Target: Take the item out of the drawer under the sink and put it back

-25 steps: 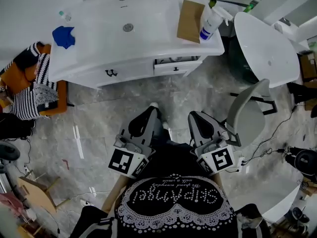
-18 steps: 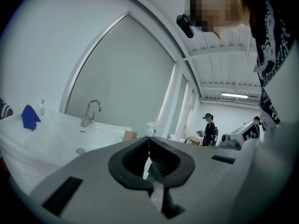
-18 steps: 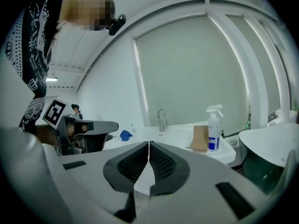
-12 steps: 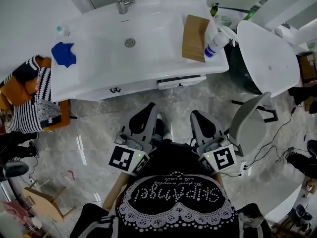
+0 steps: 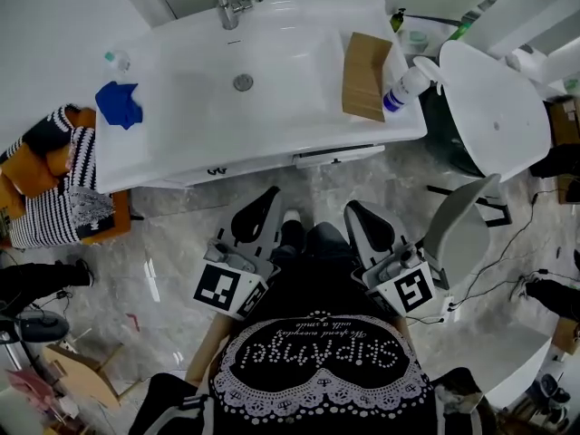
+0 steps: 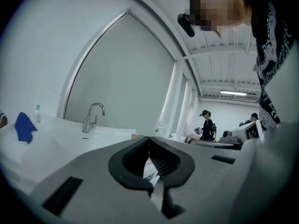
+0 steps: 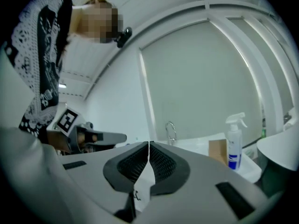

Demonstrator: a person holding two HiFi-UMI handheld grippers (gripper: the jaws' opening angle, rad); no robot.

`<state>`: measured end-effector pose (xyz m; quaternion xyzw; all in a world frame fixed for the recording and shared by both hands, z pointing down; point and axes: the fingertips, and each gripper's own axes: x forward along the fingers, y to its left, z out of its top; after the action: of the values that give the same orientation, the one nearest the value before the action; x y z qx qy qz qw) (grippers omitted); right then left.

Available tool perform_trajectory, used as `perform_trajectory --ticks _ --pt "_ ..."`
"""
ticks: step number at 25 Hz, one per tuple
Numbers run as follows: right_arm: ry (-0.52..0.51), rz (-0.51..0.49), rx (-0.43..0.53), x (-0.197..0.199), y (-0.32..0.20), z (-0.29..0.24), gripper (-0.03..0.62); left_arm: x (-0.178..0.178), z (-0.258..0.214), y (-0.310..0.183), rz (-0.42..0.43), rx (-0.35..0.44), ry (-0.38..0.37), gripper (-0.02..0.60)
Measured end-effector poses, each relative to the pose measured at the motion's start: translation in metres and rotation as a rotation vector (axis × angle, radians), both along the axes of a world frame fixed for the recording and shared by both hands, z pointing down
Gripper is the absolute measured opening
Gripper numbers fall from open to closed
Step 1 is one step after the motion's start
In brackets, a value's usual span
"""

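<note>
The white sink vanity (image 5: pixel 272 125) fills the top of the head view. Its small right-hand drawer (image 5: pixel 337 158) sits almost flush with the front, with a thin dark slit above it. No item from the drawer is visible. My left gripper (image 5: pixel 257 214) and right gripper (image 5: pixel 366 224) hang side by side over the marble floor, short of the vanity, both shut and empty. In the left gripper view the jaw tips (image 6: pixel 149 138) meet, with the faucet (image 6: pixel 93 117) beyond. In the right gripper view the tips (image 7: pixel 149 145) also touch.
On the counter lie a cardboard box (image 5: pixel 367 75), a spray bottle (image 5: pixel 405 84), a blue cloth (image 5: pixel 119 103) and a small bottle (image 5: pixel 115 59). A grey chair (image 5: pixel 458 220) and a round white table (image 5: pixel 494 93) stand right. A striped cloth (image 5: pixel 54 188) lies left. Two people (image 6: pixel 207 125) stand far off.
A second ago the right-hand drawer stood pulled out with its inside showing; now its front is back against the vanity. Both grippers stayed low and shut.
</note>
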<state>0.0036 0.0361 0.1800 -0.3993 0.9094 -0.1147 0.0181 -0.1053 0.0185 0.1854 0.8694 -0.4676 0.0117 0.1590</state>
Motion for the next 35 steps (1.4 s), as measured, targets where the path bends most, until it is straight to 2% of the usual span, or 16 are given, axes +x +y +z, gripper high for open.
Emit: perform_trajectory --ticks 2,4,8,13,17,19,22,29,30,32,35 --pt "-0.067 -0.063 0.029 -0.005 0.002 -0.010 0.021 -0.001 0.003 0.000 0.002 -0.010 -0.020 0.005" --pt "-0.088 -0.110 0.039 -0.009 0.001 -0.013 0.021 -0.002 0.004 0.000 0.005 -0.009 -0.033 0.005" --pt "-0.046 -0.132 0.065 -0.011 -0.007 -0.012 0.021 0.002 -0.001 -0.003 0.031 0.014 -0.001 0.005" --pt "-0.013 -0.135 0.031 -0.003 -0.021 -0.007 0.021 0.014 -0.018 -0.017 0.031 0.112 0.070 0.005" --pt "0.043 -0.154 0.035 0.002 -0.030 -0.007 0.021 0.030 -0.028 -0.022 0.076 0.166 0.102 0.005" --pt "0.068 -0.159 0.037 0.006 -0.034 -0.006 0.021 0.037 -0.026 -0.024 0.088 0.146 0.113 0.005" --pt "0.086 -0.118 0.032 0.015 -0.040 -0.002 0.021 0.039 -0.017 -0.024 0.070 0.077 0.117 0.005" --pt "-0.008 -0.023 0.012 0.038 -0.055 0.005 0.026 0.038 0.008 -0.023 0.056 -0.045 0.090 0.005" --pt "-0.013 -0.007 0.007 0.042 -0.058 0.008 0.037 0.038 0.010 -0.024 0.058 -0.052 0.095 0.005" --pt "-0.014 0.016 -0.015 0.048 -0.065 0.017 0.101 0.040 0.014 -0.027 0.064 -0.066 0.102 0.005" --pt "-0.024 0.028 -0.042 0.056 -0.076 0.031 0.103 0.044 0.020 -0.031 0.085 -0.083 0.106 0.005"
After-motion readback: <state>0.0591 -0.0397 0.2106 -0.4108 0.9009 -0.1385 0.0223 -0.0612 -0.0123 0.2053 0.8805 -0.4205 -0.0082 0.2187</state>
